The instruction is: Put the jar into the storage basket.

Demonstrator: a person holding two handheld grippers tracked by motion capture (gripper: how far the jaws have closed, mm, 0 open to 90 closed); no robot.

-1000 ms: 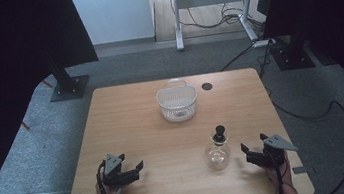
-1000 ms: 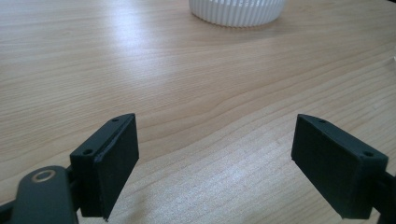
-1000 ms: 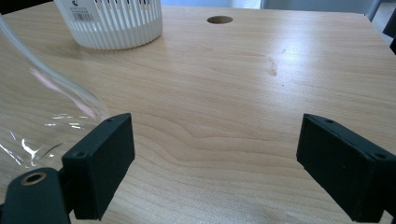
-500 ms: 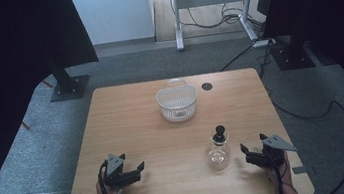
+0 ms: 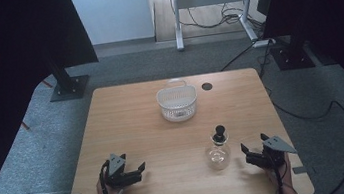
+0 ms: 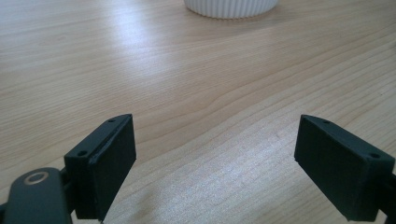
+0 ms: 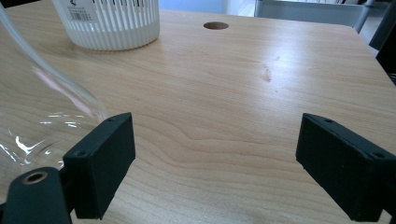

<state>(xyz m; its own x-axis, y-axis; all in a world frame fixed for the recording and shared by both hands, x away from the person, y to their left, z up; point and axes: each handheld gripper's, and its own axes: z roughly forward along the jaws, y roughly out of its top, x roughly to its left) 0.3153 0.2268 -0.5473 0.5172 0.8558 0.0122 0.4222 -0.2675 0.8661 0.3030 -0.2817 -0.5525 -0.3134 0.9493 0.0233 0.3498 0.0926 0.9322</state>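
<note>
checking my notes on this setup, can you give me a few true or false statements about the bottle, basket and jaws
1. The glass bottle stands upright with a black stopper. True.
2. The right gripper is shut on the bottle. False: its jaws are open, apart from the bottle.
3. The white basket lies farther from the person than the bottle. True.
4. The left gripper holds the basket. False: its jaws are open over bare table.
5. The bottle lies inside the basket. False: it stands on the table, nearer the right gripper.
</note>
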